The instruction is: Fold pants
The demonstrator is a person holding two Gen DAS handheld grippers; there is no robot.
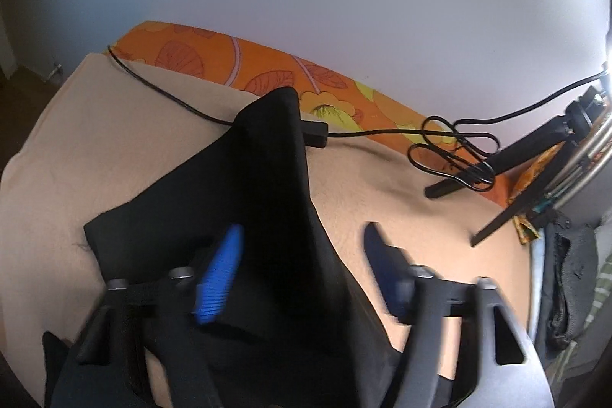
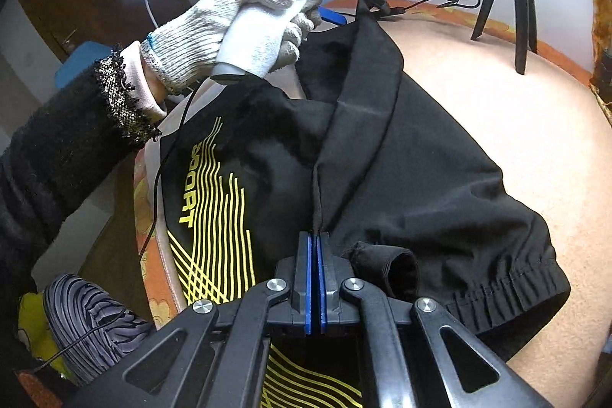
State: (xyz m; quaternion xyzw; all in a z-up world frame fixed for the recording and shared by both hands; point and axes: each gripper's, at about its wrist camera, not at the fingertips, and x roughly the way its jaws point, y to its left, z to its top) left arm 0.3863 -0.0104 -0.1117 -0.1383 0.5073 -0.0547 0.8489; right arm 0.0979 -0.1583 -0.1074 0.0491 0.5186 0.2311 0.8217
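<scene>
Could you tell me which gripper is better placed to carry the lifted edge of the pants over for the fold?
Probably the right gripper: its jaws are shut on the black pants edge. The left gripper is open, gripping nothing.

Left wrist view: both blue pads [image 1: 220, 278] of the left gripper [image 1: 302, 274] are motion-blurred; raised black pants [image 1: 275, 209] hide the bed [image 1: 114, 125] behind them and part of the black cable [image 1: 160, 88]. Right wrist view: pants [image 2: 420, 171] run off the lower edge; the gloved hand [image 2: 244, 25] hides the left gripper's handle.
</scene>
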